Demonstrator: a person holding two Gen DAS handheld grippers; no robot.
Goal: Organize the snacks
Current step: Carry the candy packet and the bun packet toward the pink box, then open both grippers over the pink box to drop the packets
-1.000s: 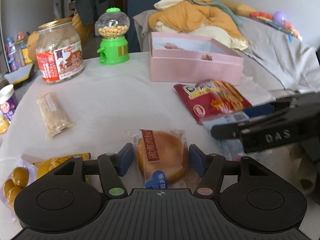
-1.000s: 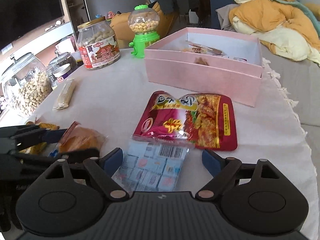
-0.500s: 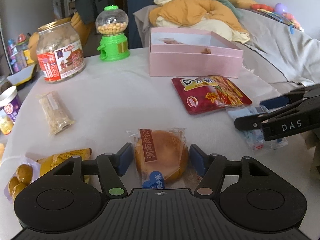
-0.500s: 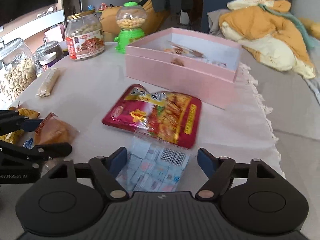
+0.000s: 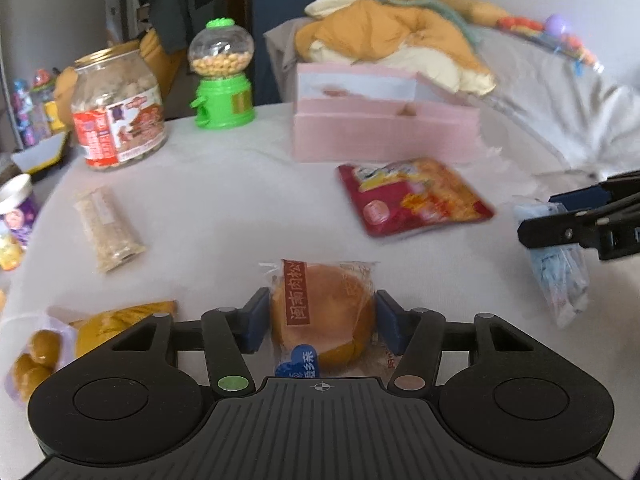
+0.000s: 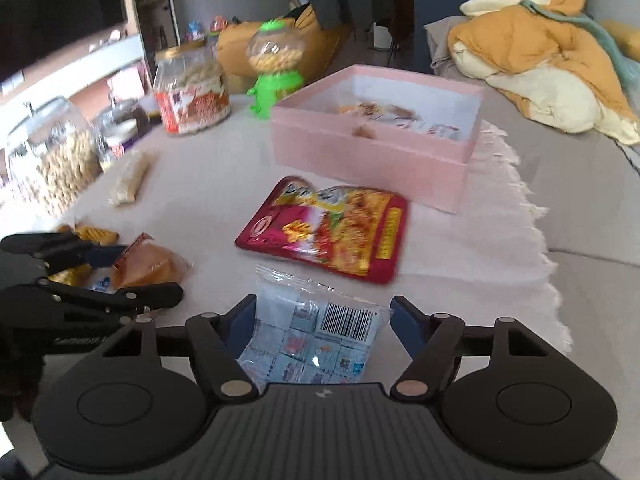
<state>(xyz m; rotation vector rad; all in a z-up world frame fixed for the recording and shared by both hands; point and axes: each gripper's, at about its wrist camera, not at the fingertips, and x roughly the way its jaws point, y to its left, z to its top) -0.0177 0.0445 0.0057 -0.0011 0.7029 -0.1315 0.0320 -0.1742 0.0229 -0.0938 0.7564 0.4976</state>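
Bun pack (image 5: 324, 316): round bun in clear wrap w/ red label strip, at near edge of tabletop (image 5: 224, 208); sits between fingers of left gripper (image 5: 323, 320), blue pads touching both sides, so it's clamped.
Left gripper, other view: seen at left (image 6: 132, 276), fingers either side of bun (image 6: 150, 264).
Blue candy bag (image 6: 316, 344): clear bag, small blue squares + barcode, near edge toward right side of tabletop; lies between right gripper (image 6: 324, 326) fingers.
Right fingers: wide; left pad just beside bag, right pad looks apart from it. Contact – can't tell for sure.
Right gripper from left cam: at right edge of view (image 5: 560, 216), bag (image 5: 558, 268) hanging/lying below it.
Red snack pouch (image 6: 328, 228): flat, mid-tabletop, just beyond blue bag, between bag and pink box.
Pink box (image 6: 376, 148): open top, far right part of tabletop; few small wrapped snacks inside, blurry.
Cereal bar (image 5: 108, 228): clear wrap, left-centre, apart from the rest.
Yellow pack (image 5: 116, 324): near left corner, just beside left gripper; bag of round brown pieces (image 5: 32, 356) next to it.
Green gumball dispenser (image 5: 222, 76): far edge, upright.
Labelled jar (image 5: 118, 112): far left, upright, gold lid.
Peanut jar (image 6: 48, 160): left edge, glass.
Cloth: white, covers tabletop, fringe at right edge (image 6: 532, 216).
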